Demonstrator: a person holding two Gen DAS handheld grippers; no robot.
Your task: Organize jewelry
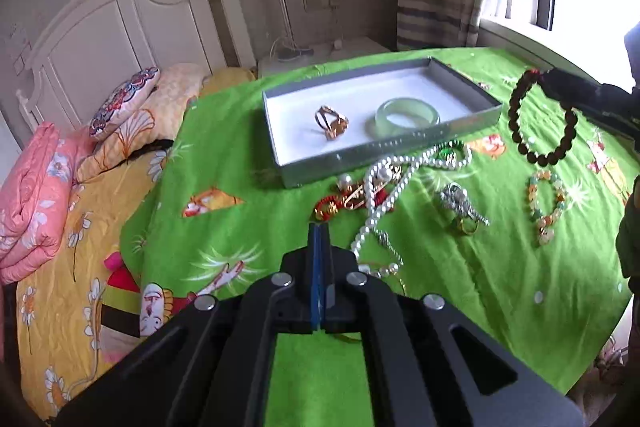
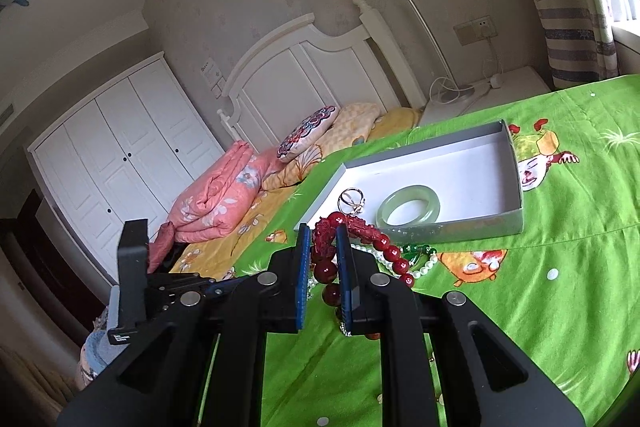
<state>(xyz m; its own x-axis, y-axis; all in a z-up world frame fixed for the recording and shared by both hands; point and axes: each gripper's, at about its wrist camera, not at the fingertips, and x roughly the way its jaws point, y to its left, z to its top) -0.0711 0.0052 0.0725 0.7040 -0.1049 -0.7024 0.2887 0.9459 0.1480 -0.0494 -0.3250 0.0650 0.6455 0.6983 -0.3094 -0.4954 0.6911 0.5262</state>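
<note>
- The right gripper [image 2: 323, 259] is clenching a red bead bracelet [image 2: 362, 239]; its blue pads are pressing on a carved bead and the loop is hanging down between and beside them.
- The same bracelet is showing as a dark loop [image 1: 542, 117] in the left view, dangling above the green cloth [image 1: 248, 227], to the right of the tray [image 1: 384, 147].
- The tray is lying just ahead of the right gripper and a little right of its line, its near wall [image 2: 460, 229] standing between bracelet and floor; its long axis is running left to right.
- Inside are sitting a gold ring [image 1: 332, 121] and a jade bangle [image 1: 408, 115]; the bare white floor beyond the bangle [image 2: 472, 163] is looking like the open room for a drop.
- The left gripper [image 1: 320, 227] is clenched with its pads meeting; I think nothing is between them, though the body is hiding its underside.
- It is pointing toward the pearl strand [image 1: 384, 187] tangled with red and gold pieces, just ahead and right of its tip.
- A silver piece [image 1: 460, 203] and a mixed-stone bracelet [image 1: 546, 207] are lying apart on the cloth, nearer the right hand.
- The right hand is nearer the tray; clearing the near wall is what the coming move is turning on.
</note>
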